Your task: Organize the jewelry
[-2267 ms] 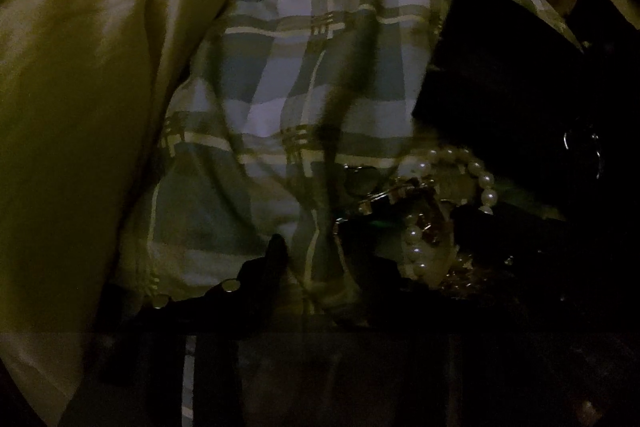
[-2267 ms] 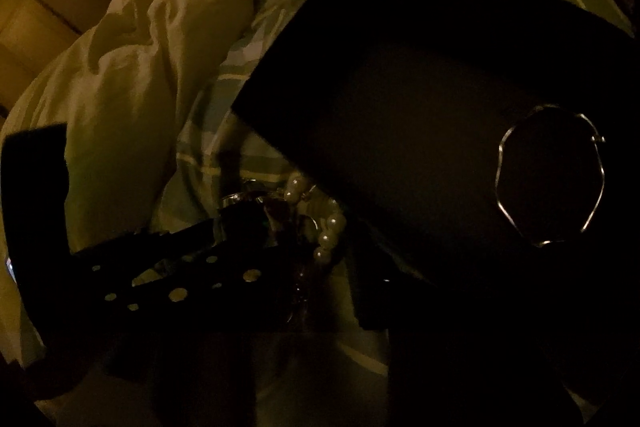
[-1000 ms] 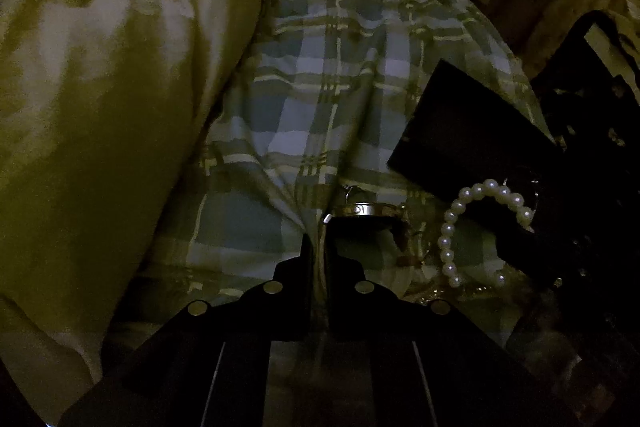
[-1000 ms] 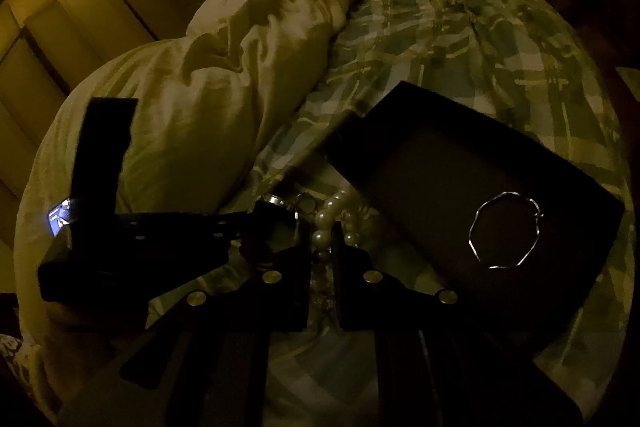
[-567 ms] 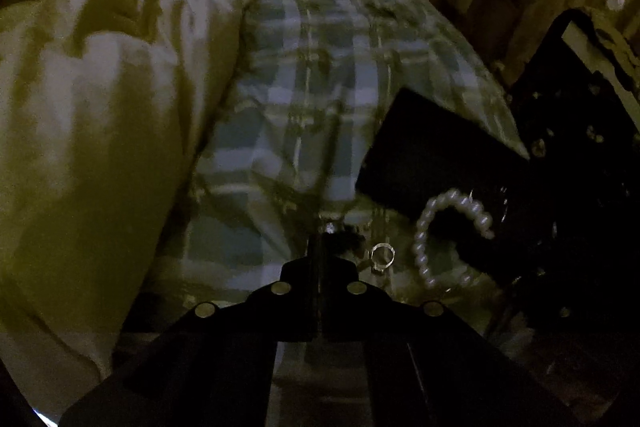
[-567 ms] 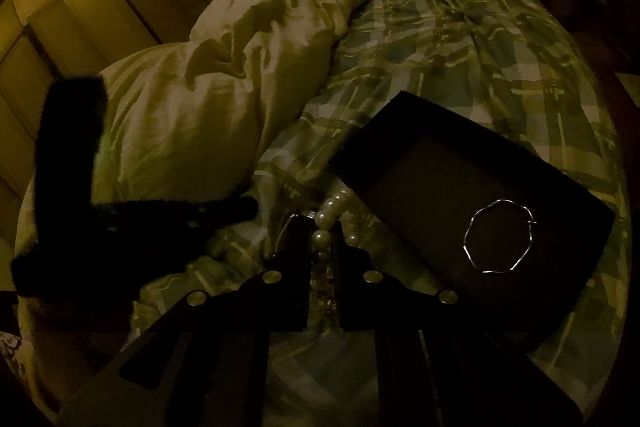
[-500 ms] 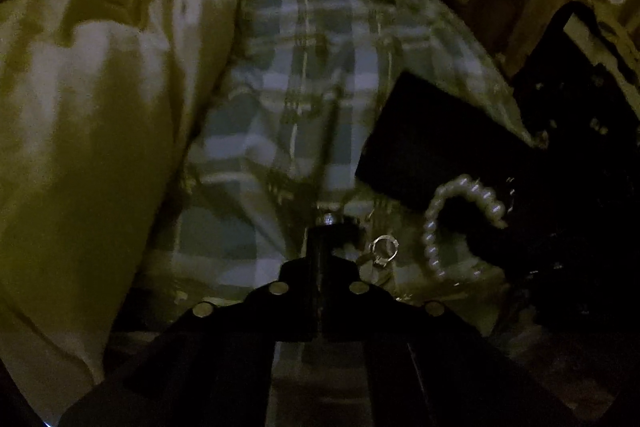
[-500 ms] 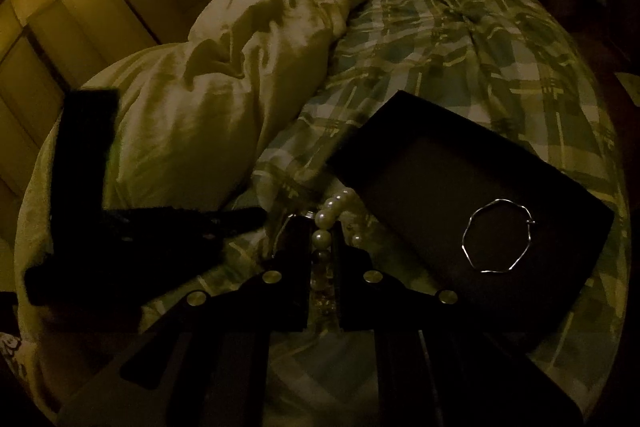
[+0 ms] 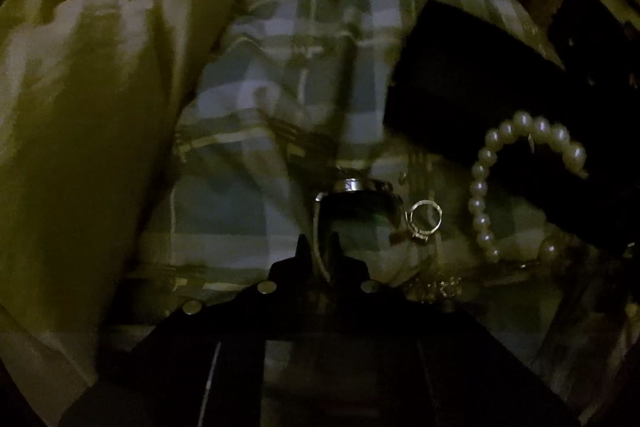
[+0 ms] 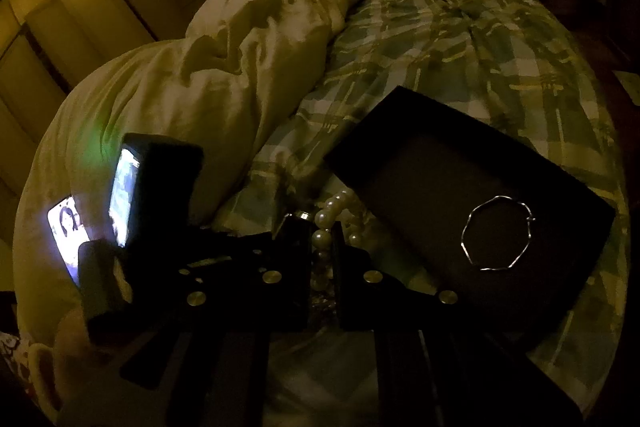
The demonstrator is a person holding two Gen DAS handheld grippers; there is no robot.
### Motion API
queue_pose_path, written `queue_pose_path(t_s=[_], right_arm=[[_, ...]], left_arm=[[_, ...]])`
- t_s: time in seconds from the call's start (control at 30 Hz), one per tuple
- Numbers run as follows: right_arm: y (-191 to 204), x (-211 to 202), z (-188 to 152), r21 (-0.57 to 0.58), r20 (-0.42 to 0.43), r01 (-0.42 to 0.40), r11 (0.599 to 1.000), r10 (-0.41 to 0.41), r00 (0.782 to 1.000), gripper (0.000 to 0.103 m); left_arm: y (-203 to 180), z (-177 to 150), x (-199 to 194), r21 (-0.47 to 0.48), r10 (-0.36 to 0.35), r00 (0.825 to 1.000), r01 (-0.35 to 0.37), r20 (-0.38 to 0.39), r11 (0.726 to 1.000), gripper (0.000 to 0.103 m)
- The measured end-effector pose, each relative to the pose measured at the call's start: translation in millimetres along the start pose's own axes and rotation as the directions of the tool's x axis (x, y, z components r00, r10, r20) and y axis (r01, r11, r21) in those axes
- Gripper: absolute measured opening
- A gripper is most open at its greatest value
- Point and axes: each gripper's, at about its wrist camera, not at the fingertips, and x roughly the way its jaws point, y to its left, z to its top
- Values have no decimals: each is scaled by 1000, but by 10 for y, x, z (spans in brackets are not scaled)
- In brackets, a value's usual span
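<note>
Left gripper [image 9: 319,247], having descended, is pinching one bangle [image 9: 352,187]; right gripper [image 10: 322,239] is staying narrow over one pearl bracelet [image 10: 332,215]; one ring [image 9: 426,219] is lying beside.

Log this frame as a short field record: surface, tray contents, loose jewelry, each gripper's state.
surface: plaid bedsheet, cream duvet beside it
tray: black tray holding one thin silver bracelet
loose jewelry: pearl bracelet, small ring
left gripper: shut on metal bangle
right gripper: nearly shut, over the pearls; grip unclear
</note>
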Motion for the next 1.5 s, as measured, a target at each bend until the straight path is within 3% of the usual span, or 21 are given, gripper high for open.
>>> queue_pose_path(t_s=[0.13,0.37,0.43,0.63,0.7,0.77,0.83,0.9,1.03,1.07,1.23,1.5], right_arm=[[-8,-35,21,-4,12,6,1000,-6,1000,10],[-18,-48,30,-7,10,6,1000,-6,1000,10],[-16,-46,35,-8,10,6,1000,-6,1000,10],[-20,-44,31,-7,8,7,1000,-7,1000,10],[-21,-35,30,-6,6,6,1000,-6,1000,10],[-20,-31,22,-7,4,6,1000,-6,1000,10],[-25,-31,18,-7,3,7,1000,-7,1000,10],[-25,-26,18,-6,3,9,1000,-9,1000,10],[-25,-16,16,-6,1,12,1000,-12,1000,10],[-24,-13,15,-5,1,13,1000,-13,1000,10],[-44,-38,30,-3,15,32,999,-32,999,10],[15,-125,46,-53,49,65,996,-63,997,10]], left_arm=[[81,50,-185,-29,-27,999,29,45,999,0],[108,119,-471,-32,-78,990,82,118,996,0],[59,134,-483,-7,-94,988,95,121,995,0],[102,99,-292,-68,-123,989,129,77,989,1],[128,95,-268,-85,-107,992,113,70,990,11],[166,93,-287,-119,-149,986,158,80,980,43],[204,100,-320,-160,-213,972,227,102,961,52],[179,103,-344,-161,-241,964,257,110,953,52],[13,97,-275,-112,-192,977,202,88,973,48],[-27,96,-219,-113,-195,978,203,76,973,41],[-105,124,-71,-127,-245,966,253,78,959,23],[-154,133,-189,-103,-147,975,166,169,981,13]])
